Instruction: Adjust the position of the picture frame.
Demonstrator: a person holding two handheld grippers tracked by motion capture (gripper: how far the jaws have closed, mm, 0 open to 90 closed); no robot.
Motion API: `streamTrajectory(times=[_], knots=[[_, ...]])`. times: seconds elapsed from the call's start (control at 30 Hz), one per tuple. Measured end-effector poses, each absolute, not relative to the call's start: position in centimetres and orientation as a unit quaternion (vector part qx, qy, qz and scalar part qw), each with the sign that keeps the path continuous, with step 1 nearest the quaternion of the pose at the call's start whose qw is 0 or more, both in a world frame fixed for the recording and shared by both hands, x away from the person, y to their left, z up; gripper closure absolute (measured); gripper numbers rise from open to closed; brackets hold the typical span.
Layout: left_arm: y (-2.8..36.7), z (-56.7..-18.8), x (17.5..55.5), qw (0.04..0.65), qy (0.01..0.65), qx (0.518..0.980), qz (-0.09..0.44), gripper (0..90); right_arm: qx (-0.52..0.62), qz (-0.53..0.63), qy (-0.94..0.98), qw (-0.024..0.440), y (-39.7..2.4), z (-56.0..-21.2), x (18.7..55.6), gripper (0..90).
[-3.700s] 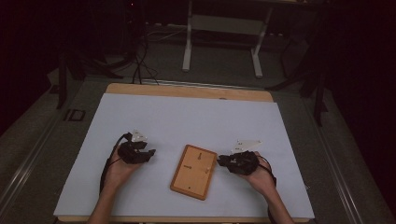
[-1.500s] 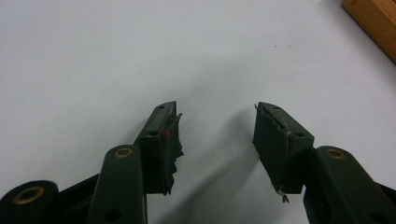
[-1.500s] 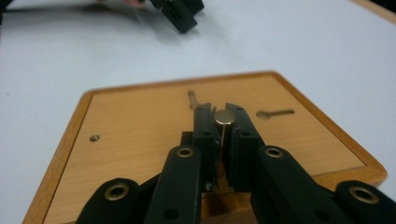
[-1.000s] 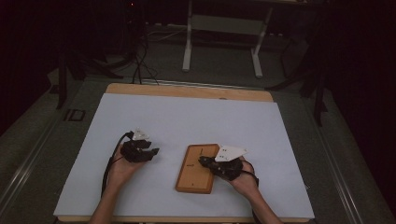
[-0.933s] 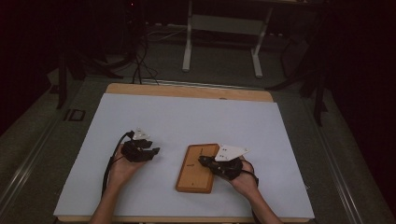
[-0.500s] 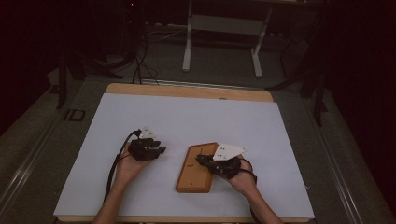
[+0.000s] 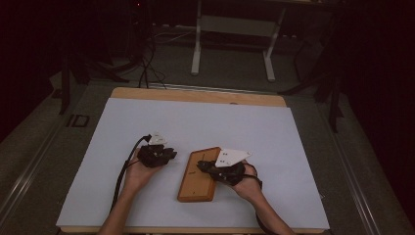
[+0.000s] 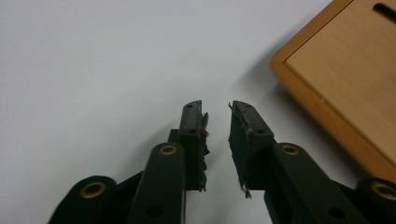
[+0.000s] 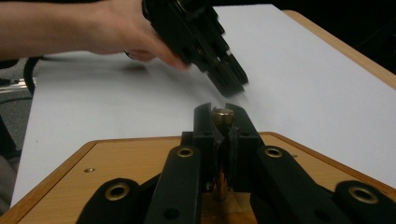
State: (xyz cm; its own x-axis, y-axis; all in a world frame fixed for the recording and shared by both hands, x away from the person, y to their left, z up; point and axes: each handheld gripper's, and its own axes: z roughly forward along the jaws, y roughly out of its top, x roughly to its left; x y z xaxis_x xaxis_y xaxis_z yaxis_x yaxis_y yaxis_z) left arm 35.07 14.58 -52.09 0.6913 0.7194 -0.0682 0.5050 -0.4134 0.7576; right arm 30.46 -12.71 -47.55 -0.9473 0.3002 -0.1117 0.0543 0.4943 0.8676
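Two grippers over white table: R gripper clamps brass peg above wooden board, which lies near table's 6 o'clock edge; L gripper, at board's 9 o'clock, jaws just been closing, slightly apart w/ nothing between.

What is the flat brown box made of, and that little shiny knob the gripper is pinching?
The flat box looks like wood: a pale panel with faint grain inside a darker orange-brown frame, smooth with a slight sheen, perhaps varnished. The little knob between the right gripper's jaws looks like metal, probably brass, since it is golden and shiny; it could also be plated.
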Motion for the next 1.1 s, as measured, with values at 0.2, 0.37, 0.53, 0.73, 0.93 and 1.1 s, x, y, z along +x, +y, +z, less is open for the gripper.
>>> streamTrajectory(times=[0.2, 0.37, 0.53, 0.73, 0.93, 1.1], knots=[[14.4, -51.9, 35.1, 0.399, 0.355, 0.835, 0.132, 88.5, 0.084, 0.495, 0.857, 0.120, -11.4, -47.3, 30.2, 84.4], [14.2, -51.7, 35.3, 0.412, 0.348, 0.832, 0.130, 89.8, 0.070, 0.498, 0.857, 0.112, -10.5, -47.1, 30.1, 84.4], [14.2, -51.9, 35.7, 0.418, 0.344, 0.831, 0.129, 89.8, 0.061, 0.502, 0.856, 0.106, -9.7, -47.2, 30.0, 84.4], [14.2, -51.9, 36.0, 0.424, 0.338, 0.831, 0.127, 89.8, 0.046, 0.503, 0.858, 0.098, -9.0, -47.3, 29.8, 84.4], [14.0, -52.5, 36.8, 0.424, 0.326, 0.838, 0.104, 89.7, 0.033, 0.498, 0.861, 0.100, -8.5, -47.4, 29.7, 84.4], [14.1, -52.5, 36.8, 0.423, 0.317, 0.844, 0.089, 89.9, 0.029, 0.497, 0.861, 0.100, -8.4, -47.4, 29.9, 84.4]])
